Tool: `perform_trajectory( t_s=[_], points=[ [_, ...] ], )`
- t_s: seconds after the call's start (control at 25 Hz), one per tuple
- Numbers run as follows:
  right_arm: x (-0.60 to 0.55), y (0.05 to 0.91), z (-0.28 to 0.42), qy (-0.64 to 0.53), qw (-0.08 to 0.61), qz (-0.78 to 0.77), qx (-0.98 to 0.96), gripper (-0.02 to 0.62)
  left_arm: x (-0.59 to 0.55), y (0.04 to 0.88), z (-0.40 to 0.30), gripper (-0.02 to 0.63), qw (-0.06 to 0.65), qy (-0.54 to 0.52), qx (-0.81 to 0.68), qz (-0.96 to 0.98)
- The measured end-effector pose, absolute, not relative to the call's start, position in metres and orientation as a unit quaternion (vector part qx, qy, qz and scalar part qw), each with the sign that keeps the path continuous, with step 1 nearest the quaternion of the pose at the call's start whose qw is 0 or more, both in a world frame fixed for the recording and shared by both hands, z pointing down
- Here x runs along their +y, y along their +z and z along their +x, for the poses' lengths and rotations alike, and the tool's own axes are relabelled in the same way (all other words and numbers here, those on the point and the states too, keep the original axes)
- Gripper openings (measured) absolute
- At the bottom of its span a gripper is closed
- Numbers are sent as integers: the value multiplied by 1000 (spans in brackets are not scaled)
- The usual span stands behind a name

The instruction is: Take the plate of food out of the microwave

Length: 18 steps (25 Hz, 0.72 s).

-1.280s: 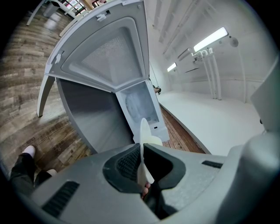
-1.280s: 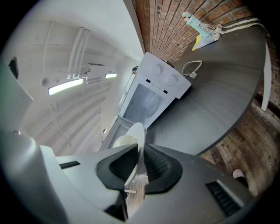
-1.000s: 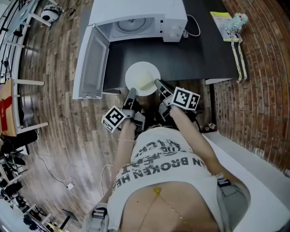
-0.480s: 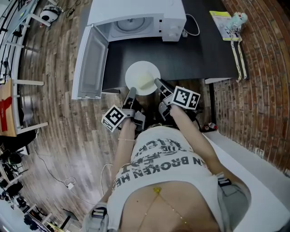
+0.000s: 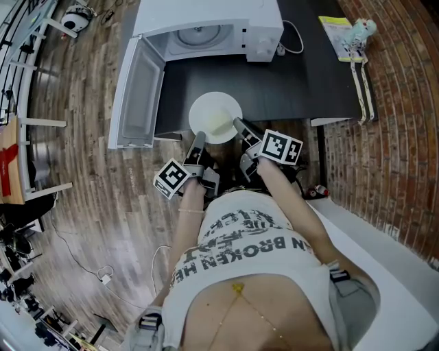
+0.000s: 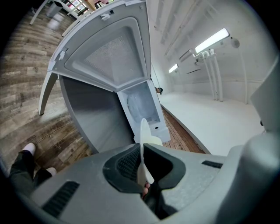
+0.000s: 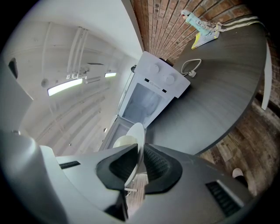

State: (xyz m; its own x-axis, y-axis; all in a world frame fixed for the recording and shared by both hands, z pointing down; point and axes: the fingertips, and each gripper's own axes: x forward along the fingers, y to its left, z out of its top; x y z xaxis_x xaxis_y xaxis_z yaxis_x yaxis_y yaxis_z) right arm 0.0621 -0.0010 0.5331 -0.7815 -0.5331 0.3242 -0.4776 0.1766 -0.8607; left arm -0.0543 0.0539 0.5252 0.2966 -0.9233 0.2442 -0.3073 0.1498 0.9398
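Between the grippers, the plate (image 5: 215, 118) is clamped by left gripper (image 5: 199, 139) and right gripper (image 5: 238, 126) at opposite rims

Lower centre: a white shirt (image 5: 257, 250) with dark block lettering. The grey left gripper (image 5: 199, 139) and right gripper (image 5: 239, 126) carry black-and-white marker cubes (image 5: 171, 179).

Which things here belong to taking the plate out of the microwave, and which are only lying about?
Part of the job:
plate
open microwave
left gripper and right gripper, both shut on the plate's rim

Lying about on the table:
yellow leaflet
small toy
white cable
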Motion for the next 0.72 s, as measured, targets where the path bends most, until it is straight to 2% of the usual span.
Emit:
perform_trajectory(
  t_s=[0.72],
  points=[
    [-5, 537, 66, -553, 23, -327, 766, 43, 50, 530, -50, 26, 553, -282, -523, 584]
  ],
)
